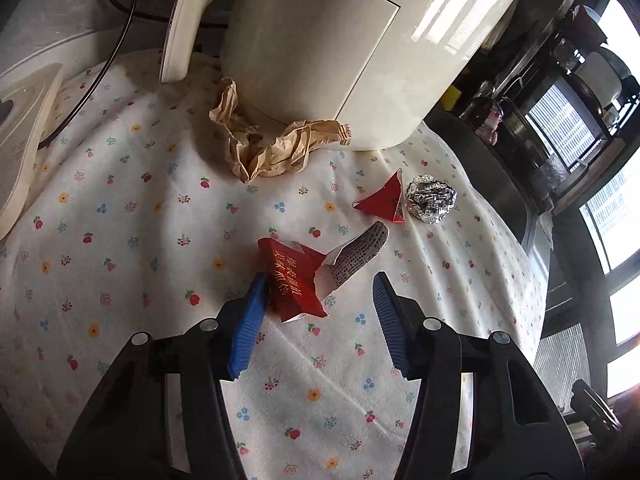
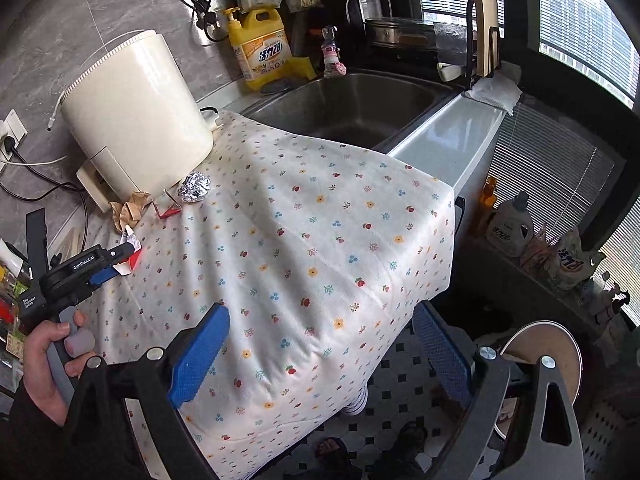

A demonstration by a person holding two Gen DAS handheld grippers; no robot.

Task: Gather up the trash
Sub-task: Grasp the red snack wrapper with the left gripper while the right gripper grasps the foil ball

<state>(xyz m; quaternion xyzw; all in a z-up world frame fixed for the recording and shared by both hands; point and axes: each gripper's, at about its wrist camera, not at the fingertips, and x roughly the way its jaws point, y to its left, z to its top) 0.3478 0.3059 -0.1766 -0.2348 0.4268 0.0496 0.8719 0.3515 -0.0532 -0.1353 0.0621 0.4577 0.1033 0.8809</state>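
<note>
Left gripper (image 1: 320, 292) released | torn red paper carton (image 1: 296, 284) between its fingers, touching left one | right gripper (image 2: 320, 344) released, well apart

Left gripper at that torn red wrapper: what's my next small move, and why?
Probably ease forward slightly, then close. The left gripper is open, and the red wrapper lies on the floral cloth against its left finger, not yet centred between the pads.
</note>
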